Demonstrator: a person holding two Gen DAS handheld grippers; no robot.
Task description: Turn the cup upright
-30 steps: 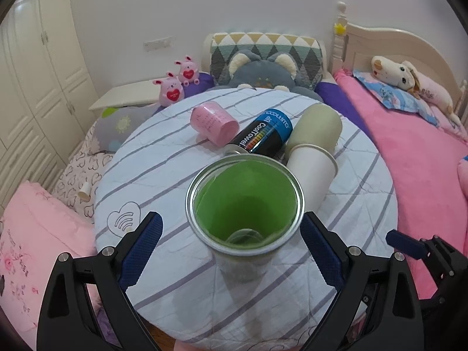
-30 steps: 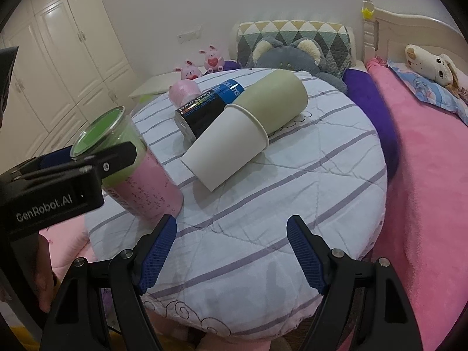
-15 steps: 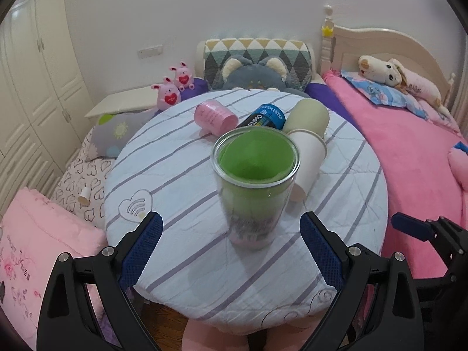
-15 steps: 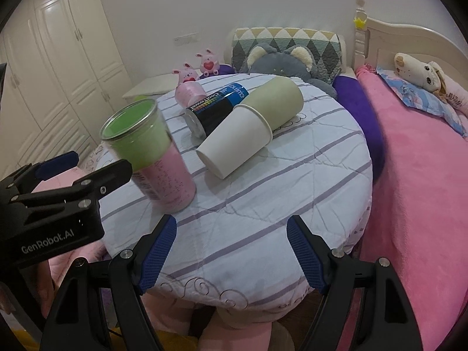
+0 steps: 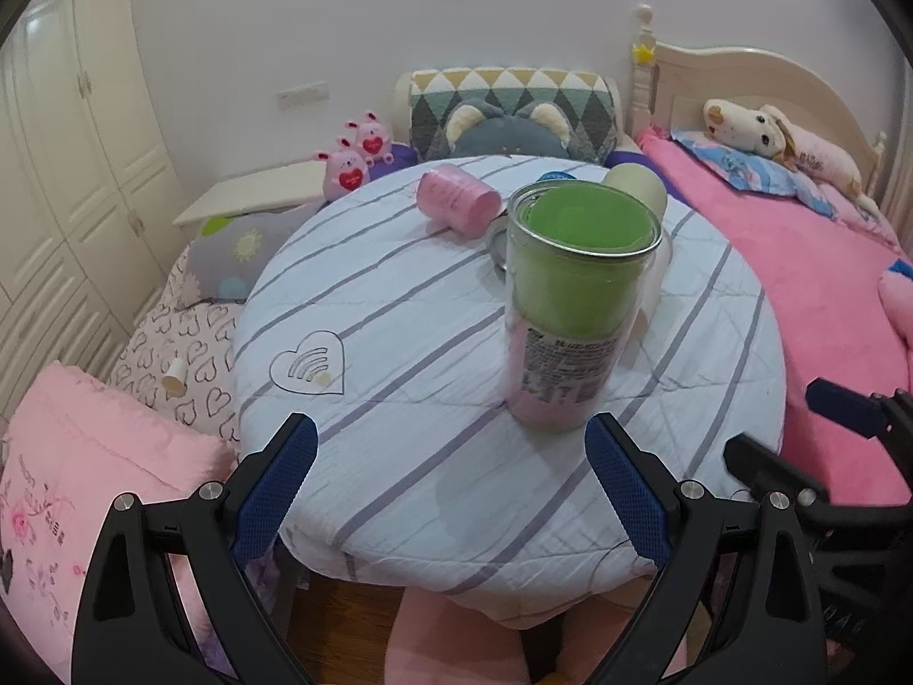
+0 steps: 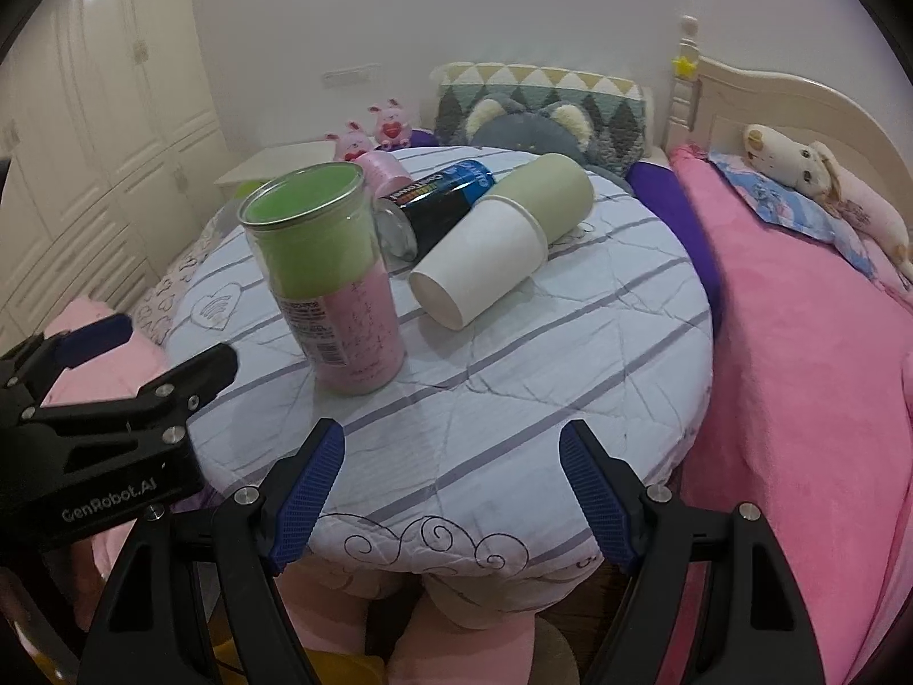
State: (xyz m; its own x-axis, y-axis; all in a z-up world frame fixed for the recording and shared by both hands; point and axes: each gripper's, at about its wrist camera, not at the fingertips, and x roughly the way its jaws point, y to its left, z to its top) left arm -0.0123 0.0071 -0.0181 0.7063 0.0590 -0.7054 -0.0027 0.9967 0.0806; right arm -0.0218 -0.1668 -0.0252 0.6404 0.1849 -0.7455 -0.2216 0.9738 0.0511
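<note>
The clear cup (image 5: 576,308) stands upright on the table (image 5: 399,456), green and pink rolls inside, while both grippers (image 5: 451,491) (image 6: 451,502) hang with jaws apart, holding nothing.

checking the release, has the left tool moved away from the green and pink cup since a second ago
Yes. The left tool has backed off toward the near table edge: the green and pink cup, earlier between its fingers, now stands free on the table beyond them.
</note>
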